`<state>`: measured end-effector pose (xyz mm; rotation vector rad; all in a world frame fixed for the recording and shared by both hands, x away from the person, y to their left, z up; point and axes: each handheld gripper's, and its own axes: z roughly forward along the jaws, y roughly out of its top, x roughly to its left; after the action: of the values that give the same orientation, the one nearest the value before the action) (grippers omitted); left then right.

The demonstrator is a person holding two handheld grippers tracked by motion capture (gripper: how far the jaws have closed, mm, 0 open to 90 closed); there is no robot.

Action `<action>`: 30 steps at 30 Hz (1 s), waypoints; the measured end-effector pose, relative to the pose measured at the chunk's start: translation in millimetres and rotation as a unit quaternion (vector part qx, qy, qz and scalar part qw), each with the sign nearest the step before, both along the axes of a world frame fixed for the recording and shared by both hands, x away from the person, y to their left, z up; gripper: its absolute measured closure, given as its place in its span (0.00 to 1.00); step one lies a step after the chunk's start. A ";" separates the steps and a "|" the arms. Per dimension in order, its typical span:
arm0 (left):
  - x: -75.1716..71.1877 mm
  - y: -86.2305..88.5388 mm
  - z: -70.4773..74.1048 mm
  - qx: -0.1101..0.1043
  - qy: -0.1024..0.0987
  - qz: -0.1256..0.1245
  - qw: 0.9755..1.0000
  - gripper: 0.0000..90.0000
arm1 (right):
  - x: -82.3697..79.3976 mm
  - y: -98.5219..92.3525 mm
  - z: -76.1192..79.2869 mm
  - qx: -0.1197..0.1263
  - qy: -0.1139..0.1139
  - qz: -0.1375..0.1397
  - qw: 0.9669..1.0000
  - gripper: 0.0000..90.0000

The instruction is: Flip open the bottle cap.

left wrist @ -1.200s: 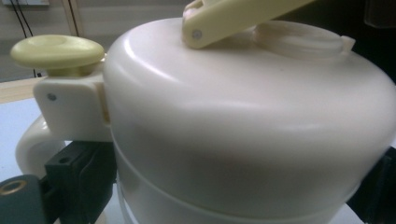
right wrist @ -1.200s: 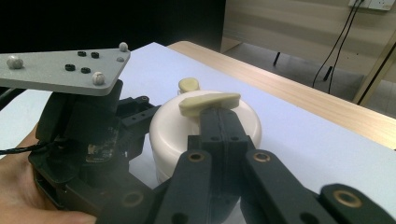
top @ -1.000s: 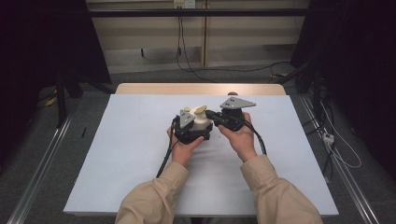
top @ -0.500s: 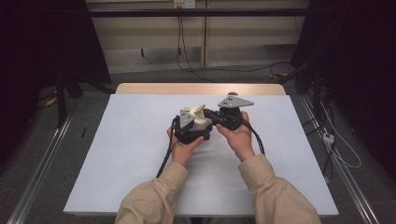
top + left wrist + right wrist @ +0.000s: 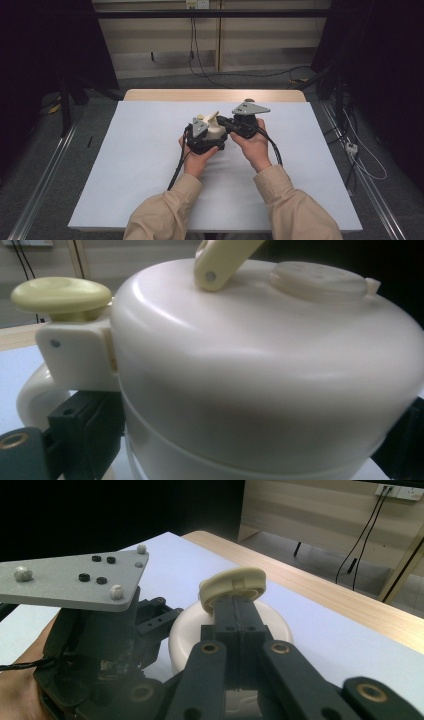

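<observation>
On the white table [image 5: 125, 165], my left gripper [image 5: 202, 142] clamps the cream pot [image 5: 270, 375] steady while my right gripper [image 5: 235, 600], jaws pinched tight, holds its bail handle [image 5: 232, 587] upright.

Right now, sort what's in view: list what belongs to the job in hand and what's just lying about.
In the job:
- cream pot
- pale yellow handle
- left gripper
- right gripper

Lying about:
- white table cover
- floor cables
</observation>
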<state>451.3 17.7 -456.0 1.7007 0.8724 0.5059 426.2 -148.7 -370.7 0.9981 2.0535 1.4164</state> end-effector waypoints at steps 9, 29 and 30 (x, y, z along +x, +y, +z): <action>0.0 0.1 -0.2 0.000 0.000 0.000 1.000 0.06 | 1.6 3.2 0.8 0.001 -0.001 0.001 1.000 1.00; 0.4 0.4 0.0 0.001 0.000 -0.002 1.000 0.06 | 3.7 6.2 2.7 0.006 -0.006 0.006 1.000 1.00; 0.3 0.4 0.0 0.001 0.000 -0.001 1.000 0.06 | 3.8 6.4 2.7 0.006 -0.006 0.006 1.000 1.00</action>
<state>451.6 18.1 -456.1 1.7039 0.8703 0.5045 430.0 -142.3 -368.0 0.9822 2.0482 1.4394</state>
